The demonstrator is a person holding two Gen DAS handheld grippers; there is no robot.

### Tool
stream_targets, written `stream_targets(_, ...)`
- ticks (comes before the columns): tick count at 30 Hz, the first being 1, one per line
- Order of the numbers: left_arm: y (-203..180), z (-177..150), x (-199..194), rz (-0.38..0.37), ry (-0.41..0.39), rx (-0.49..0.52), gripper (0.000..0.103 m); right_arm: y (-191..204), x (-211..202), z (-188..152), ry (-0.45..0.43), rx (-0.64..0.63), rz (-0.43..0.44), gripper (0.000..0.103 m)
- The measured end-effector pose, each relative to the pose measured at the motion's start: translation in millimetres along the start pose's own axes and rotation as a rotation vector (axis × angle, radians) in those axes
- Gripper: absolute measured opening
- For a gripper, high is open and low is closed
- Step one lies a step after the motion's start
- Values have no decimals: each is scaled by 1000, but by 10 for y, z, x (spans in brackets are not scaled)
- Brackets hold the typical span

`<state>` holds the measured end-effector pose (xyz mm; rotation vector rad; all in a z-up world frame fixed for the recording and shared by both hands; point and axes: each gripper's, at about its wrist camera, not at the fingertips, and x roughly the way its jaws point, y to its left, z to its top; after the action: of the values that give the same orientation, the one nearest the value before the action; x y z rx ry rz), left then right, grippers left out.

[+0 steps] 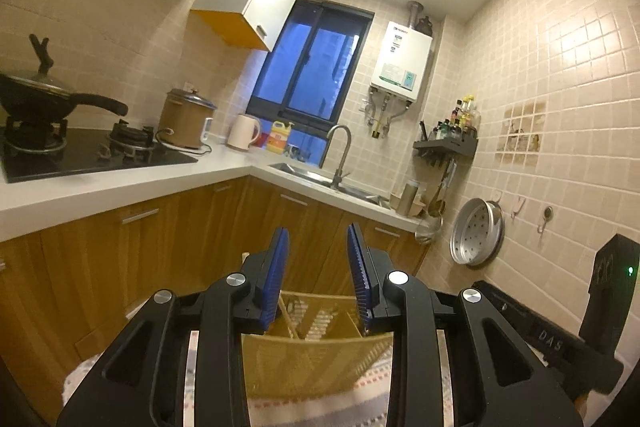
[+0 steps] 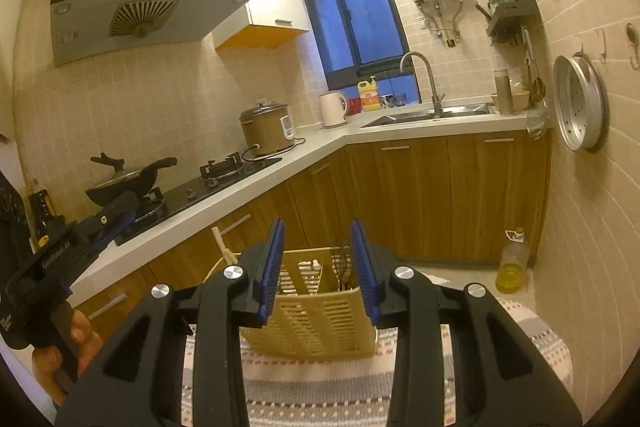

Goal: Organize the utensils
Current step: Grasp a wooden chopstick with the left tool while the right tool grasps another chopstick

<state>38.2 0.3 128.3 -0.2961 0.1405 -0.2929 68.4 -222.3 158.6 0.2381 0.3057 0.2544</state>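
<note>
- My left claw (image 1: 318,239) stood part open, blue pads (image 1: 276,267) apart with only air between them; it held nothing.
- My right claw (image 2: 318,233) stood the same way, pads (image 2: 366,259) apart and gripping nothing.
- From the left wrist, the yellow slotted utensil basket (image 1: 312,359) sat low at 6 o'clock, just under and behind my fingers, on a striped woven cloth (image 1: 320,407).
- Inside it a pale wooden stick (image 1: 289,319), perhaps a chopstick, leaned against a divider; I could not tell what else lay there.
- From the right wrist, the same basket (image 2: 316,323) showed between and below my fingers, upright on the cloth (image 2: 532,339).
- A pale handle (image 2: 222,247) stuck up from its left compartment toward 11 o'clock, and dark utensils (image 2: 344,267) stood in the right compartment, partly hidden by my right pad.
- At 9 o'clock in the right view, my left claw (image 2: 120,215) reached in, with my hand (image 2: 76,343) around its grip at 8 o'clock.
- Beyond, a lidded black pan (image 2: 128,179) sat on the stove at 10 o'clock, a brown rice cooker (image 2: 266,131) near 11, and the sink (image 2: 424,117) with its faucet at 1 o'clock.
- A bottle of yellow oil (image 2: 512,263) stood on the floor at 3 o'clock, against the tiled wall.
</note>
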Motion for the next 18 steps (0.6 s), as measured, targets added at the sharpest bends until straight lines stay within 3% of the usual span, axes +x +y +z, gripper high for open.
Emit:
stream_targets(4,-37,-54,-129,-9,92,2,33,54,-130,-63,109,-16,-62,32)
stream_targets(10,-20,-461,29,-63,438,-11,33,47,-9,-408,418,-45,-104,32)
stream_targets(18,146,-1134,277,-137,806,-130,33,-4,96,-889,660,-100,-136,31)
